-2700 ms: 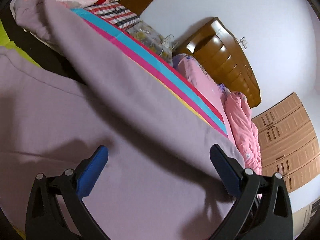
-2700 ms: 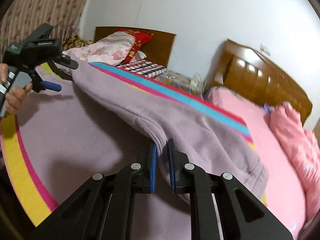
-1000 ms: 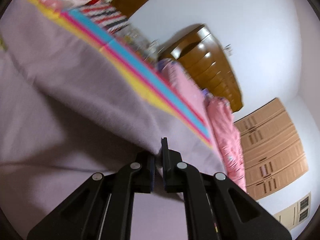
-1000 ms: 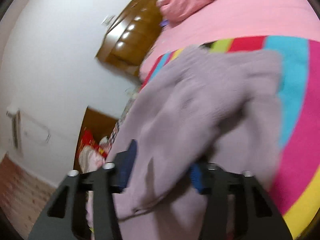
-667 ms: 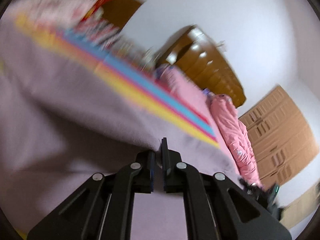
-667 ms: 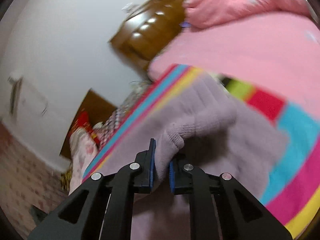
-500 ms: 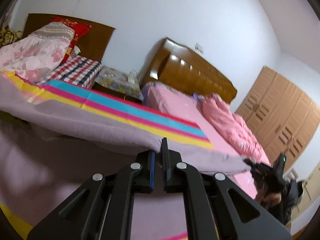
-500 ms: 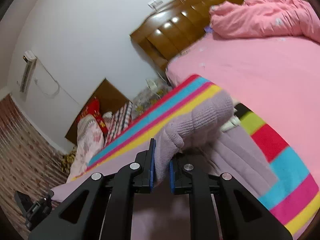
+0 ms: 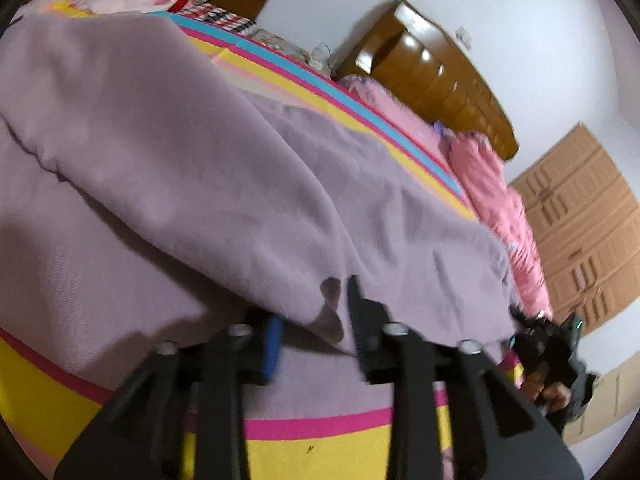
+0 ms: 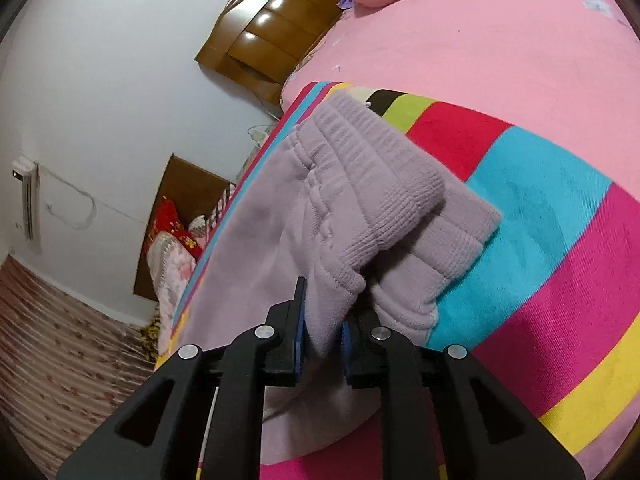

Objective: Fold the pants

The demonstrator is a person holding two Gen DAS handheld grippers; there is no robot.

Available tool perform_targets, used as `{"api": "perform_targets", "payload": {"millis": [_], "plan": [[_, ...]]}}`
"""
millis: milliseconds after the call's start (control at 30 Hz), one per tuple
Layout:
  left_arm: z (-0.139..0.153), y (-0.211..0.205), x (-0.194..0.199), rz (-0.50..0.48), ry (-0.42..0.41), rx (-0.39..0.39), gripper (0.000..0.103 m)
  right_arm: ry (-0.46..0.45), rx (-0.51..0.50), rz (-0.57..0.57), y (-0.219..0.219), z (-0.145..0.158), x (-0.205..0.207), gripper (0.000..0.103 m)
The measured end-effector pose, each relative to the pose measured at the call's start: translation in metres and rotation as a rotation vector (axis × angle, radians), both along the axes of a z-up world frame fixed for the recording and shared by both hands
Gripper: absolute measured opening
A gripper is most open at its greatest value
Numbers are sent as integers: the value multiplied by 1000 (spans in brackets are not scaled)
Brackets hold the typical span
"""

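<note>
On the left wrist view we see the pants [image 9: 224, 168], a soft lilac pair, spread across the striped sheet [image 9: 328, 456] that covers the near part of the bed, with one layer folded over another so that a thick fold edge runs from the left down toward the middle. Our left gripper [image 9: 316, 332] sits at that edge with its jaws partly apart (the picture is blurred here); the cloth edge drapes into the gap, and we cannot tell whether the pads press it. Farther right in this view lie the pink bedspread [image 9: 400, 100], the rumpled pink quilt [image 9: 504, 216], the wooden headboard [image 9: 436, 76] and the panelled wardrobe doors [image 9: 588, 228]. At the right edge our right hand [image 9: 548, 392] shows, wrapped around the dark body of the other tool.

In the right wrist view, the left side holds the white wall, a wall unit [image 10: 28, 196] and some pillows [image 10: 172, 248] at a second dark headboard. In the middle our right gripper [image 10: 322, 328] is narrowed onto the pants [image 10: 360, 184]: a bunch of ribbed cuff sits pinched between the blue pads [image 10: 299, 340]. From there the ribbed ends of the two legs lie stacked, one over the other, on the sheet's broad stripes [image 10: 540, 216] (red, cyan, magenta, yellow). The headboard [image 10: 272, 36] stands above, and the pink bedspread [image 10: 500, 52] fills the upper right.
</note>
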State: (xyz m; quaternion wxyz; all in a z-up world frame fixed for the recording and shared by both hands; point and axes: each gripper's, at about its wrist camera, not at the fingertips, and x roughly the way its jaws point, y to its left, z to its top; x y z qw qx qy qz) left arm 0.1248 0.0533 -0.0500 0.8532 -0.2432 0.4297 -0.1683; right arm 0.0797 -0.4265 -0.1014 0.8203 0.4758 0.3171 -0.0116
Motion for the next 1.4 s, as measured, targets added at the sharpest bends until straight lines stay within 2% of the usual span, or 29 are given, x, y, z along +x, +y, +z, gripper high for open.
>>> {"api": "perform_targets", "payload": {"millis": [67,100,133,200,333,367,467,533,567,667,767,933,1200,1300,1367,1400], "plan": [[-4,9,-1,14,5,-29,29,-3,-13,-1,-2,1,5,16],[-4,9,1,13,3,-27,7,-2,-30,1,-1,5,6,15],[-1,9,2,7,-7,-26,5,-3,-46,6,1,7,6,14],[15,10,0,6,-65,-37,5,-27,-31,11,-1,14,3,13],[60,12,-28,29,-214,7,5,-86,20,52,-2,33,-7,12],[63,13,-32,28,-216,13,5,-69,10,57,-3,32,-11,12],[34,9,-28,-4,-94,17,5,19,-9,43,-10,12,-16,12],[1,5,-24,-5,2,47,5,4,51,31,-14,0,-21,8],[-2,7,-27,-1,-23,38,5,4,49,33,-14,1,-21,8],[8,5,-30,-23,-45,96,6,14,24,41,-13,4,-20,8],[11,8,-29,-19,-33,94,8,5,40,42,-16,1,-21,9],[14,11,-32,-5,-26,72,13,-2,33,72,-9,11,-28,34],[7,6,-24,3,-12,29,14,4,90,148,17,10,-43,34],[5,5,-23,0,-20,29,11,-8,75,156,24,11,-43,34],[5,4,-26,1,-43,34,6,-13,49,143,25,10,-41,24],[8,4,-28,7,-59,36,5,-8,31,128,25,11,-40,13]]}}
